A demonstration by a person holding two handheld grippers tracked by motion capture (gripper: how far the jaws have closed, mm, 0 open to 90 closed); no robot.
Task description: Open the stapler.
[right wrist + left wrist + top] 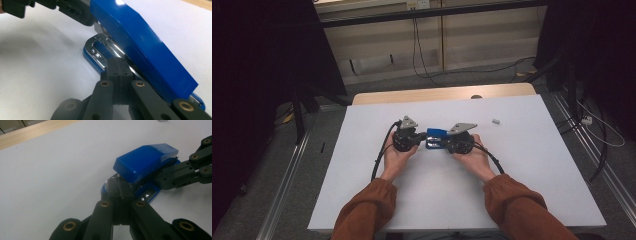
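Two forearms in rust-brown sleeves reaching in from the bottom edge, converging toward the middle. Left hand (397, 156) cupped palm-up under left gripper (418, 138); right hand (474, 157) likewise under right gripper (443, 142). Grippers facing each other, tips nearly meeting. Jaws of both pressed together, closed.

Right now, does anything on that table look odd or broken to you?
Nothing looks broken. The blue stapler does sit with its top hinged up off the base, held between the left gripper and the right gripper. A small grey piece lies alone on the white table.
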